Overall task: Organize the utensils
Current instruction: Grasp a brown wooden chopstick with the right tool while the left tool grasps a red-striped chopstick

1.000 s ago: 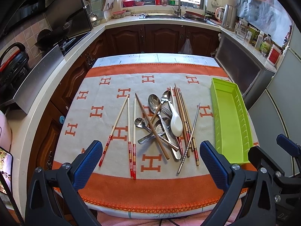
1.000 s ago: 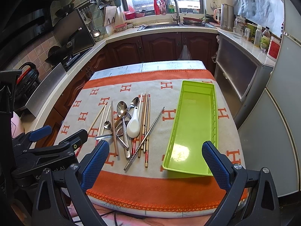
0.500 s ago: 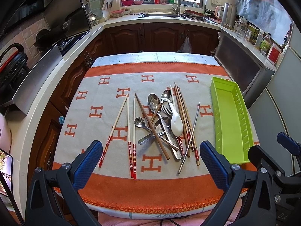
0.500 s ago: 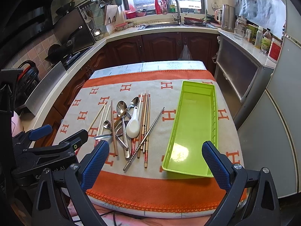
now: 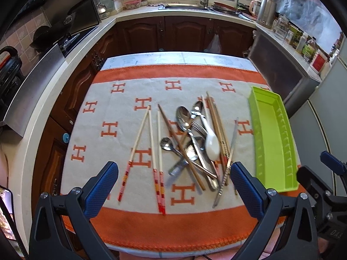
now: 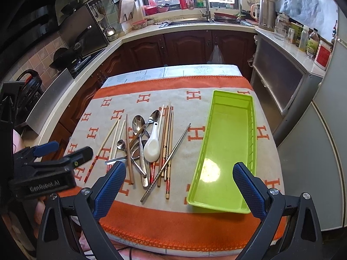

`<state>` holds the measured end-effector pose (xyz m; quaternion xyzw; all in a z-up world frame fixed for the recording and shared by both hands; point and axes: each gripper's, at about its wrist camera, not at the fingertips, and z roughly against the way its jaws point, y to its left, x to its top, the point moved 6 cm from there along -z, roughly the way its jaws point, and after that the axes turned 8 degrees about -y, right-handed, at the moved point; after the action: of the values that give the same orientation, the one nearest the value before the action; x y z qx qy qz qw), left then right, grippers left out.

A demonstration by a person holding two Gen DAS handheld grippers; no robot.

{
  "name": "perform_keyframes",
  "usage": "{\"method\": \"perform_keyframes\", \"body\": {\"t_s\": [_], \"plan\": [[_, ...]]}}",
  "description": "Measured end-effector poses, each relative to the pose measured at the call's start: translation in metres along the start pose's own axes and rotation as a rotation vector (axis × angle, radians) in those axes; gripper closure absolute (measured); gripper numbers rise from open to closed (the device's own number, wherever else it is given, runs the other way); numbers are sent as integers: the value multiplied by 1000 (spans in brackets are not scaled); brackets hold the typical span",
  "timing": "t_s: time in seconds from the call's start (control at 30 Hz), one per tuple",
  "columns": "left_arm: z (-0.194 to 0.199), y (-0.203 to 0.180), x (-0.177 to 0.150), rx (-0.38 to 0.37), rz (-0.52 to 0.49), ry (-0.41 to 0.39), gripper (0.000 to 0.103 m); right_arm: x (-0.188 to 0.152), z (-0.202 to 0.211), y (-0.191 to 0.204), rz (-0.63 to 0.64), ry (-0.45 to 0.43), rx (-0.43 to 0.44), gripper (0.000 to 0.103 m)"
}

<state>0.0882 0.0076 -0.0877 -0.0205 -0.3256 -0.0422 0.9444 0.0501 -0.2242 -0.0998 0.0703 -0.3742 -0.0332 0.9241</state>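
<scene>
A pile of utensils lies mid-table on the orange and cream cloth: metal spoons [image 5: 184, 117] [image 6: 138, 122], a fork [image 5: 198, 126], a white ceramic spoon [image 5: 212, 144] [image 6: 152, 146], several wooden chopsticks [image 5: 151, 138] [image 6: 167, 130] and a metal chopstick [image 5: 229, 158] [image 6: 168, 160]. An empty lime green tray [image 5: 272, 134] [image 6: 227, 147] lies to their right. My left gripper [image 5: 174, 189] is open and empty, above the near table edge before the pile. My right gripper [image 6: 179, 188] is open and empty, before the tray and pile. The left gripper also shows in the right wrist view [image 6: 63, 151].
The table's near edge [image 6: 173, 238] lies just under both grippers. Kitchen counters surround the table: stove and wok [image 6: 71, 54] on the left, sink [image 6: 195, 21] at the back, kettle [image 6: 265, 15] and bottles on the right. A grey cabinet [image 6: 303, 151] stands close on the right.
The left gripper has moved forward and lower toward the utensil pile, which looks larger. The right gripper has barely moved. Both stay open.
</scene>
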Motion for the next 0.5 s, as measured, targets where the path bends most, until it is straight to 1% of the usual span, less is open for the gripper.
{"method": "perform_keyframes", "body": {"t_s": [0.1, 0.17, 0.3, 0.37, 0.4, 0.43, 0.47, 0.5], "plan": [[-10, 17, 11, -10, 19, 21, 1, 12, -10, 3, 27, 1, 9, 3], [-21, 33, 20, -23, 56, 43, 1, 20, -20, 7, 35, 9, 22, 3], [-44, 60, 28, -25, 109, 90, 1, 36, -47, 13, -1, 58, 70, 5], [-58, 73, 29, -4, 106, 111, 1, 43, -63, 16, -1, 82, 83, 11], [-63, 79, 29, 6, 102, 117, 1, 45, -70, 17, 1, 97, 84, 18], [-72, 86, 27, 23, 96, 127, 1, 46, -80, 19, -1, 125, 96, 23], [-78, 90, 26, 32, 93, 137, 1, 46, -89, 21, -6, 151, 113, 24], [-88, 96, 22, 40, 92, 159, 4, 44, -96, 24, -12, 174, 127, 27]]}}
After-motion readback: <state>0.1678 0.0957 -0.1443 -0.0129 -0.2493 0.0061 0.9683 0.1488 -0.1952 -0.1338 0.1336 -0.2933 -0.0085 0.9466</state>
